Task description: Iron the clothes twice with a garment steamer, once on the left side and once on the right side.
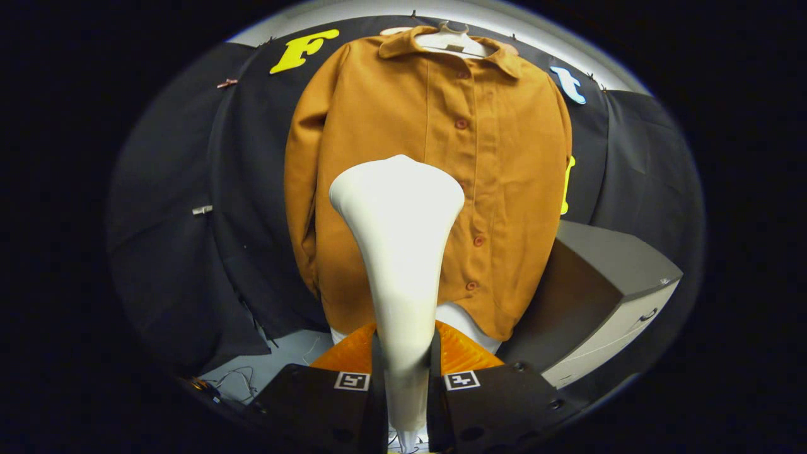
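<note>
An orange-brown button-up shirt (492, 176) hangs on a white hanger (449, 41) against the black wall, its front facing me. My gripper (406, 369) is shut on the white garment steamer (400, 233), both fingers pressing on its narrow handle. The steamer's wide head points up and forward. It stands in front of the shirt's lower left half, left of the button line; whether it touches the cloth I cannot tell. The steamer hides part of the shirt's hem.
A grey cabinet (605, 284) with a drawer handle stands to the right of the shirt, close to its hem. Thin cables (236, 378) lie on the pale floor at lower left. Black cloth covers the wall on both sides.
</note>
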Tool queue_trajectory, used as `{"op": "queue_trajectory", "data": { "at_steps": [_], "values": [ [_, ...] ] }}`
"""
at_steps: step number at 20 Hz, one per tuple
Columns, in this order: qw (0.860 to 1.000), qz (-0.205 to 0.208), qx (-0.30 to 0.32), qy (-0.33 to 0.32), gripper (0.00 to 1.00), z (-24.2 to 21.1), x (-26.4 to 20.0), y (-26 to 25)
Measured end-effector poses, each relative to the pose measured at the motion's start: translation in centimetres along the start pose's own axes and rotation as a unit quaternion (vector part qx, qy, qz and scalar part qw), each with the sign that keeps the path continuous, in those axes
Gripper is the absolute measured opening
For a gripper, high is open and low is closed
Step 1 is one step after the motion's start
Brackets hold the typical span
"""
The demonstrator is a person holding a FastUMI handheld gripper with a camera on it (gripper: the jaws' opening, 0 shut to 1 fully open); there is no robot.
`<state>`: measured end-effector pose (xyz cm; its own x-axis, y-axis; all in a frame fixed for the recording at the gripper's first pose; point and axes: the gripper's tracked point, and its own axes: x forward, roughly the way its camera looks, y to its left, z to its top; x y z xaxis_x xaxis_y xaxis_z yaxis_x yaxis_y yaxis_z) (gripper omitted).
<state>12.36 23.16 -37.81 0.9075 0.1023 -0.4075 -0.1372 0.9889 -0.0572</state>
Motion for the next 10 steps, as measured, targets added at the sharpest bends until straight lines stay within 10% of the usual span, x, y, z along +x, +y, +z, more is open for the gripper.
{"op": "queue_trajectory", "data": {
  "at_steps": [10],
  "values": [
    [0.996, -0.024, 0.031, -0.081, 0.28, 13.9, -6.1, -7.5]
  ]
}}
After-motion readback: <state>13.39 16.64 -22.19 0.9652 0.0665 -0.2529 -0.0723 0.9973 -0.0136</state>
